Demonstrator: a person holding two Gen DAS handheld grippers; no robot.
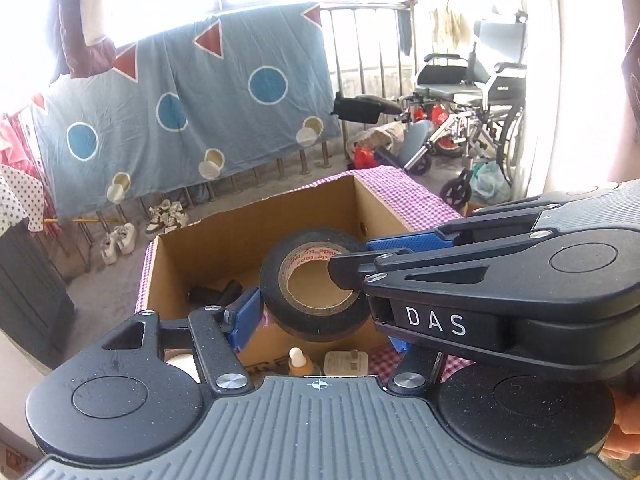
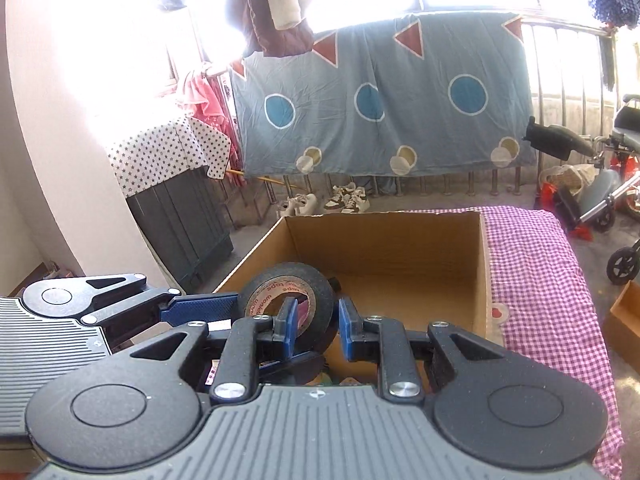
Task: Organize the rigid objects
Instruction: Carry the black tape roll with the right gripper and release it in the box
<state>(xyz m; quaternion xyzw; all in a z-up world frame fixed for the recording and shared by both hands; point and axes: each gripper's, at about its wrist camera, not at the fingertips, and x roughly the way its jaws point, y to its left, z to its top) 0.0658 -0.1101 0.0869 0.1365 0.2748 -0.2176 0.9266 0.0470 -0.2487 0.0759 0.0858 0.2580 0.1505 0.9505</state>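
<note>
Tape roll: a black tape roll (image 1: 316, 284) is held in the air over the open cardboard box (image 2: 384, 240), gripped by both grippers at once.
Left gripper (image 1: 316, 312): its blue fingers (image 1: 245, 314) stand half spread, pressing the roll's outer sides.
Right gripper (image 2: 318, 330): its fingers (image 2: 290, 326) are nearly together, pinching the roll's wall through the core.
Box: it sits on a purple checked cloth (image 2: 536, 280); a dark item (image 1: 216, 294) lies inside.
Below the roll: a small orange bottle (image 1: 299, 362) and a white block (image 1: 346, 362).
</note>
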